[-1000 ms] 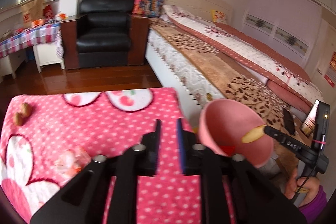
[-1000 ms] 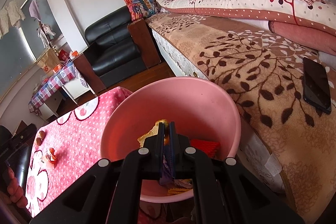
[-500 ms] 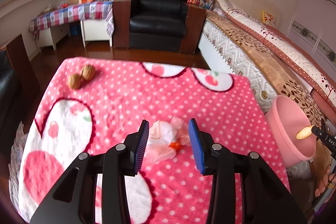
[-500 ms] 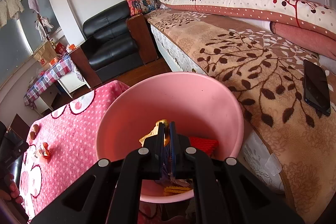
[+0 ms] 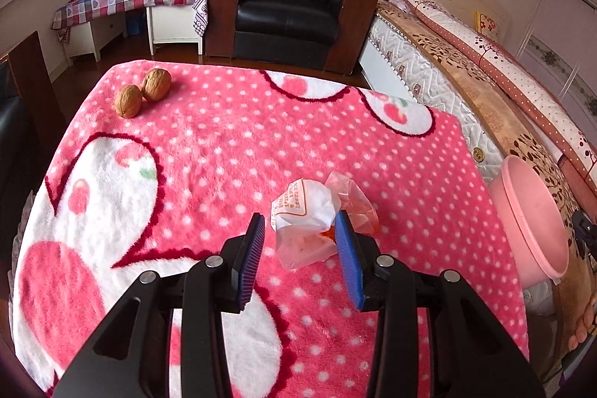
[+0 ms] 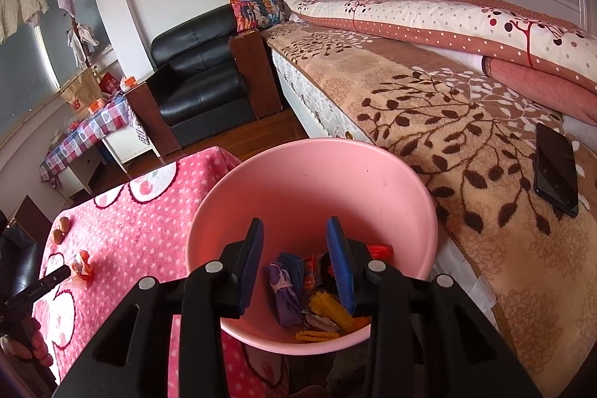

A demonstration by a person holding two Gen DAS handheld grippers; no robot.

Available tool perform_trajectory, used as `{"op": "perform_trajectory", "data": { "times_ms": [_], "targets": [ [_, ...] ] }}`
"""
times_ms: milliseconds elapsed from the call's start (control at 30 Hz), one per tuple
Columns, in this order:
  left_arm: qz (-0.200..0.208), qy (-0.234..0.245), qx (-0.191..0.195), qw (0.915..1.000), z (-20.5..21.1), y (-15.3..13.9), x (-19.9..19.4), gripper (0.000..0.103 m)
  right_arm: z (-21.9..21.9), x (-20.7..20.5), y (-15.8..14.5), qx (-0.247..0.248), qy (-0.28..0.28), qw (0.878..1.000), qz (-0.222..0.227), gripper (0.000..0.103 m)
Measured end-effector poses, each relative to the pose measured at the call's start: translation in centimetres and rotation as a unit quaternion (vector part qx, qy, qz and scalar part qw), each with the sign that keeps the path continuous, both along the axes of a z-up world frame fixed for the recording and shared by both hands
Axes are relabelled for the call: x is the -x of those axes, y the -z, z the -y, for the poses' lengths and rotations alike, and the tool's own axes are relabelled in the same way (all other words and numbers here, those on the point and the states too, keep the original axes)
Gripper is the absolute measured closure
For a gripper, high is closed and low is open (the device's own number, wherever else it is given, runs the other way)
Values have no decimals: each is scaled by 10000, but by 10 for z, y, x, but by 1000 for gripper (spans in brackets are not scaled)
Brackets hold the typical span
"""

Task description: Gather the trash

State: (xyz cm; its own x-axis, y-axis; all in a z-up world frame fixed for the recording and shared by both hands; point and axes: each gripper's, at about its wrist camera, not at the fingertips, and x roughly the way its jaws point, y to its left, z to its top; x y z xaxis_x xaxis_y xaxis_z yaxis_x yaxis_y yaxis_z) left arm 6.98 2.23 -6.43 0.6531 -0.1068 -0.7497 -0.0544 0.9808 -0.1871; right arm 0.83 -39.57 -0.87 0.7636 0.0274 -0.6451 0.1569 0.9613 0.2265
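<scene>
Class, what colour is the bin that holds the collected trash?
Pink bin, plain, clearest in the right wrist view.

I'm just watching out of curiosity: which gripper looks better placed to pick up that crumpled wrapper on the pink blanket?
Left. The left gripper is open with its fingers on either side of the wrapper. The right gripper hangs open over the pink bin, well away from it.
</scene>
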Motion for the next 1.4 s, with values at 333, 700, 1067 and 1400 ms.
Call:
{"op": "perform_trajectory", "data": {
  "times_ms": [333, 700, 1067, 1400],
  "targets": [
    [246, 142, -109, 9995, 10, -7, 7, 79, -1, 4, 3, -190, -43, 9998, -25, 68],
    [889, 1010, 49, 9909, 74, -58, 11, 79, 1, 10, 3, -251, -66, 9996, 51, 68],
    [1077, 2199, 169, 9694, 178, -74, 3, 79, 19, 22, 4, -311, 60, 9994, 120, 68],
    [924, 2777, -96, 9562, 250, -48, -7, 79, 31, 31, 7, -387, 92, 9990, 196, 68]
  ]
}}
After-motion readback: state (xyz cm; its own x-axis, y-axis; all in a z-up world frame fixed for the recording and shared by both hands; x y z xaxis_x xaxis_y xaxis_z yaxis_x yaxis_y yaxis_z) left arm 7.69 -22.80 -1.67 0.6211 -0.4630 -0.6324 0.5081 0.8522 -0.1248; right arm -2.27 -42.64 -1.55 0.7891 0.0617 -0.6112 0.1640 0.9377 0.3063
